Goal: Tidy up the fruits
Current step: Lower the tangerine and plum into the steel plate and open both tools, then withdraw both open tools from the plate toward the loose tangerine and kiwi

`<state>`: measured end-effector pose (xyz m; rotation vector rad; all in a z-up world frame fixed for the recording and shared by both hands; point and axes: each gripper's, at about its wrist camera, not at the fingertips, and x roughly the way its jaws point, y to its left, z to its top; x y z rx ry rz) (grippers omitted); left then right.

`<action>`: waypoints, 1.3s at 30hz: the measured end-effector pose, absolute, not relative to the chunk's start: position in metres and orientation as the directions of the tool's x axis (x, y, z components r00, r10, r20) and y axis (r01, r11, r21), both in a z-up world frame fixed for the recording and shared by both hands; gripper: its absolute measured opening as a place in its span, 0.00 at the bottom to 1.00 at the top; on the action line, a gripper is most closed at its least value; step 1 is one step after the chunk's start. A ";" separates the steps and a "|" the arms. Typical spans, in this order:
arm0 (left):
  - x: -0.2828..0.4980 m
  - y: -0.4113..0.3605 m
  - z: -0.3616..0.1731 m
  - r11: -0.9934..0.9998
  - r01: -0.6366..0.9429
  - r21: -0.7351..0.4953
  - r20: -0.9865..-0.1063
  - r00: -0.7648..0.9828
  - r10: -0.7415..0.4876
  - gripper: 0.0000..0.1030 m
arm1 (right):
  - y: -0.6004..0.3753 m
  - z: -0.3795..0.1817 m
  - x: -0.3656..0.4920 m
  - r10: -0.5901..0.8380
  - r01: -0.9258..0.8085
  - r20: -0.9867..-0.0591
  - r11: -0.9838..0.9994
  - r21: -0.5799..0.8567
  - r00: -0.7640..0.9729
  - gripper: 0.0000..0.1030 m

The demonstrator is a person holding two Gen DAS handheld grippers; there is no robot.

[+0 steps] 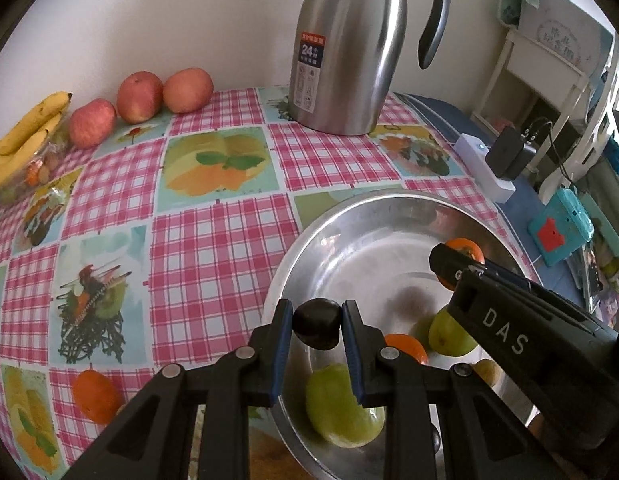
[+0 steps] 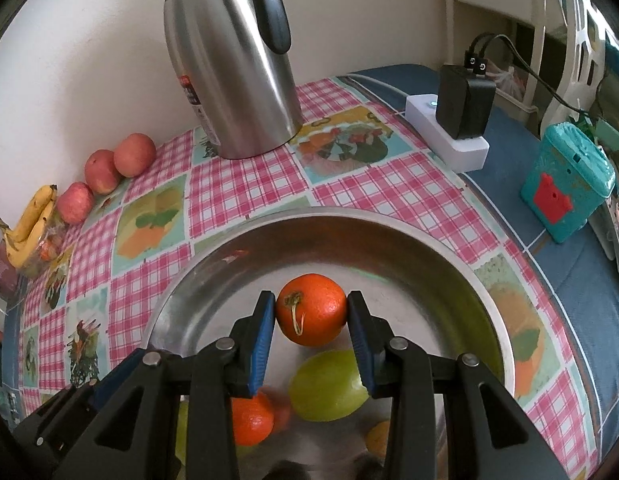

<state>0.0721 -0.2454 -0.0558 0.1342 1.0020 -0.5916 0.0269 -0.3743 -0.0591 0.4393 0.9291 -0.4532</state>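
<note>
This is somebody's home, a lived-in room with a table under a pink checked tablecloth [image 1: 213,240] printed with fruit pictures. A steel thermos jug [image 1: 349,48] stands at twelve o'clock against the plain wall, apples [image 1: 139,96] and bananas [image 1: 25,128] at ten. At two o'clock sit a power strip [image 2: 449,136] and a white shelf [image 1: 521,80].

A left gripper [image 1: 316,322] clamps a dark round fruit [image 1: 316,323] between its blue pads above the near rim of a steel bowl [image 1: 309,248] at lower right of the frame. Inside the bowl lie two green fruits [image 1: 341,408], [image 1: 449,334] and an orange [image 1: 405,347]. From the right, the right gripper [image 1: 457,256] reaches in, with another orange [image 1: 467,249] at its tip. On the checked tablecloth [image 1: 213,248], an orange [image 1: 95,398] sits at lower left. Three apples [image 1: 139,96] and bananas [image 1: 25,132] line the wall at upper left; a steel jug [image 1: 349,52] stands at top centre.
</note>
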 end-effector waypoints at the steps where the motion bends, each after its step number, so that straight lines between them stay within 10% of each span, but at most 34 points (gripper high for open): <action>1: 0.072 -0.246 -0.055 0.836 0.526 -0.158 -0.824 0.396 -0.405 0.27 | -0.374 -0.059 0.027 -0.179 0.548 -0.836 0.820 0.164 0.518 0.37; 11: 0.069 -0.246 -0.048 0.834 0.532 -0.148 -0.826 0.397 -0.400 0.32 | -0.376 -0.054 0.024 -0.177 0.556 -0.834 0.813 0.176 0.523 0.49; 33: 0.085 -0.175 -0.039 0.948 0.284 -0.147 -0.866 0.426 -0.262 1.00 | -0.354 -0.038 0.016 -0.168 0.520 -0.854 0.844 0.135 0.493 0.80; 39: 0.084 -0.160 -0.038 0.958 0.254 -0.131 -0.859 0.454 -0.238 1.00 | -0.344 -0.038 0.013 -0.171 0.508 -0.856 0.853 0.119 0.488 0.83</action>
